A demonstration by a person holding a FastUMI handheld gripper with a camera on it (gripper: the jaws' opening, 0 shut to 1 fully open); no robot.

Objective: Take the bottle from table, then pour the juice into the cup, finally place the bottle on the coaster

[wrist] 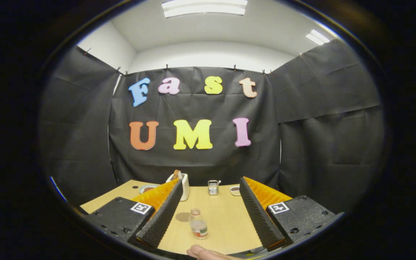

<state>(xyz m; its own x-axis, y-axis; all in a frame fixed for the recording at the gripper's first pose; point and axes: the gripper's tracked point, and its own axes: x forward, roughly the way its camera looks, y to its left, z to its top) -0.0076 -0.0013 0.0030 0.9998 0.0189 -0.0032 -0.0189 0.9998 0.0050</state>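
A small clear bottle (198, 224) with a red, white and green label stands upright on the wooden table (226, 220), in the gap between my fingers and nearer the left one. My gripper (209, 213) is open, its ribbed black pads (163, 216) clear of the bottle on both sides. A round brownish coaster (183, 216) lies flat just left of the bottle, beside the left finger. A white cup (184, 186) stands farther back on the table, partly hidden by the left finger's orange top.
A small metal holder (213, 187) stands at the table's far edge, with a small dish (235, 190) to its right and a plate (147, 188) to the left of the cup. Part of a hand (206, 252) shows at the near table edge.
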